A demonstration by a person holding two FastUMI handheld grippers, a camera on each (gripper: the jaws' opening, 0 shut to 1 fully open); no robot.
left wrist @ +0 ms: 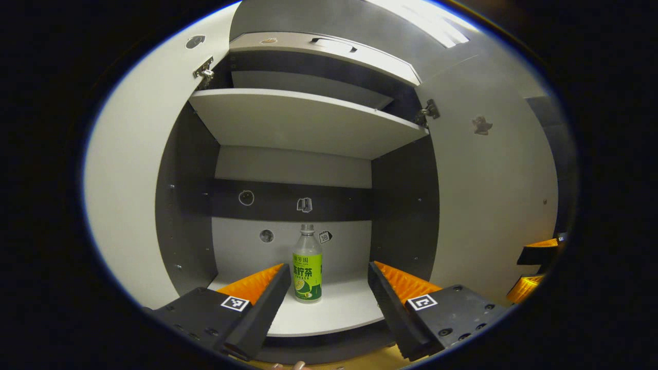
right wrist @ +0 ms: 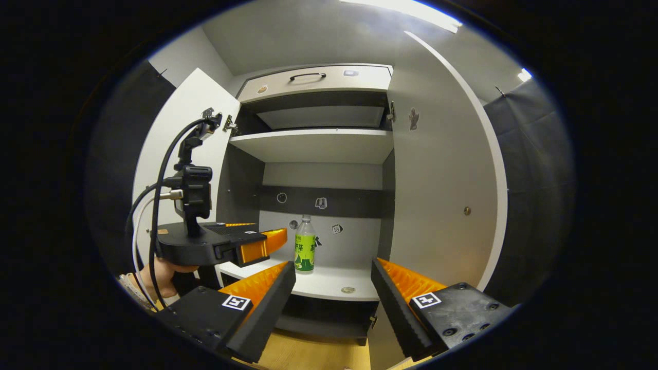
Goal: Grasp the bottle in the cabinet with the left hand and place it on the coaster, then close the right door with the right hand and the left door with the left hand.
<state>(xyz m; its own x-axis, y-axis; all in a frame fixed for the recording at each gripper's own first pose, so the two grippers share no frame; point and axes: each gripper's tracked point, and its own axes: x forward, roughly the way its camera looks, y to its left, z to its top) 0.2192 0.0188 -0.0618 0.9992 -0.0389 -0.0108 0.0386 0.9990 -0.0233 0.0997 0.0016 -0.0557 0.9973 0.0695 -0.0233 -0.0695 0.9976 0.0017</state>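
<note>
While the bottle [left wrist: 307, 270] stands shelved, the left hand-held gripper [left wrist: 325, 272] gapes.

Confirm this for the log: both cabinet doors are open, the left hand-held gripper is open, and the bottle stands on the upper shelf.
Not quite. The bottle stands on the lower shelf, not the upper shelf, as the left gripper view shows. The rest holds: the left door and right door are open, and the left hand-held gripper is open.
</note>
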